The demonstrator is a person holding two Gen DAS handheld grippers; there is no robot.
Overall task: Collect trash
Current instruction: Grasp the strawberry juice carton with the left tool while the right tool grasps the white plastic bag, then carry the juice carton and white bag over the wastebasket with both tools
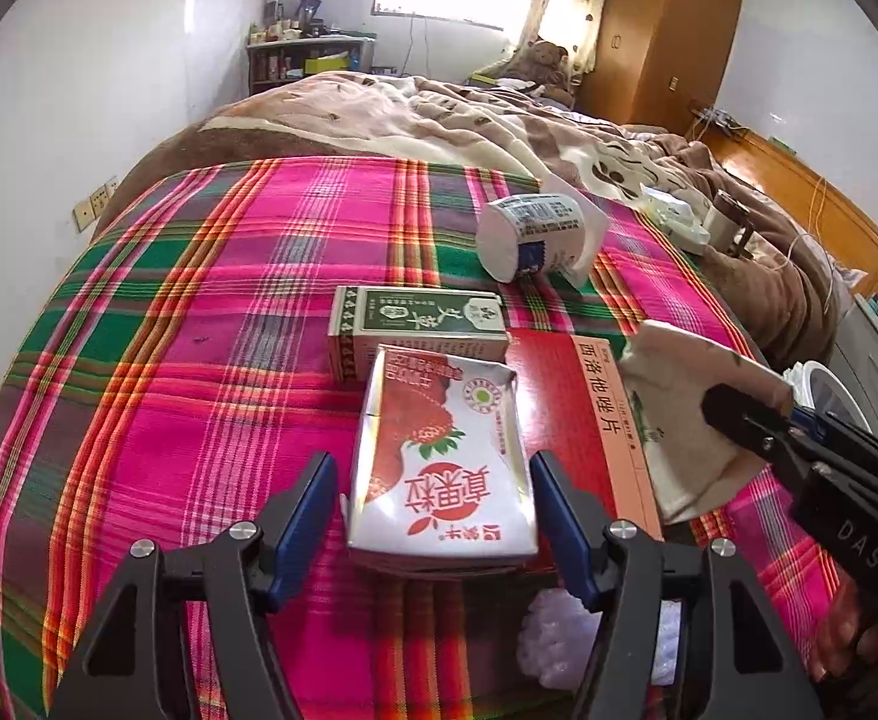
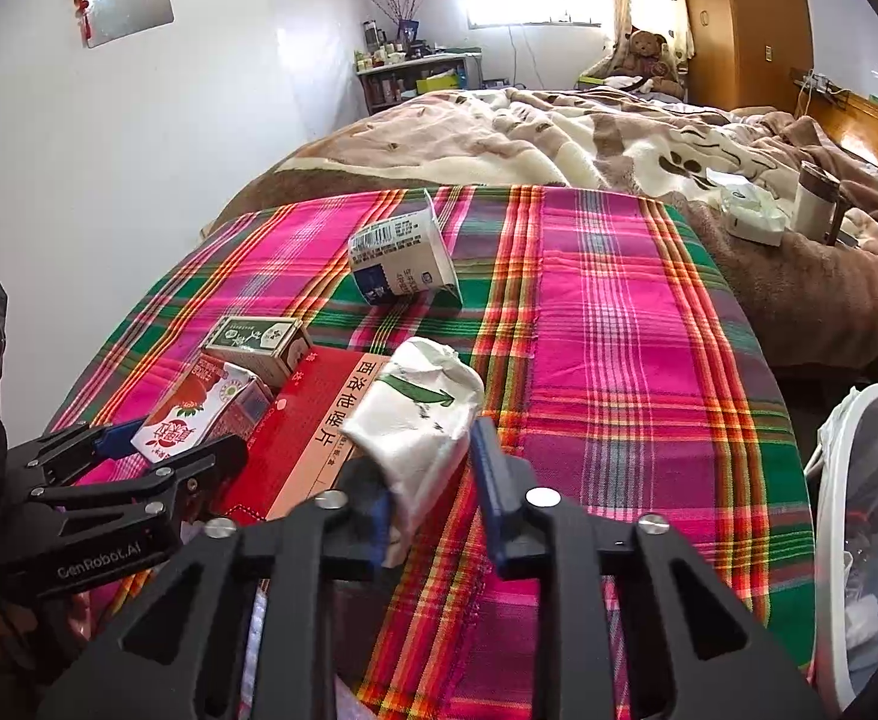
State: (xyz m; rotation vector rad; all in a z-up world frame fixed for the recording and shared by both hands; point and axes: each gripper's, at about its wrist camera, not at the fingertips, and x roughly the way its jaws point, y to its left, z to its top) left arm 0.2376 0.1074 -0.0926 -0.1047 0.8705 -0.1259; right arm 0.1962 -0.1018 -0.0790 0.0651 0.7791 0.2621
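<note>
Because the strawberry milk carton (image 1: 439,456) lies between the spread fingers of my left tool (image 1: 435,507), untouched, I judge it next; my right tool (image 2: 432,480) pinches the crumpled white wrapper (image 2: 420,414), with the mesh bin (image 2: 829,510) at three o'clock

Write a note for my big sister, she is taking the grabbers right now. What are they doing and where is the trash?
Left gripper: open, fingers either side of the strawberry milk carton, not closed yet.
Right gripper: around the crumpled white wrapper; grip unclear.
On the plaid cloth: green box, red box, tipped white cup.
White bin stands to the right, with something already inside.
Left to do: bin all five.
</note>
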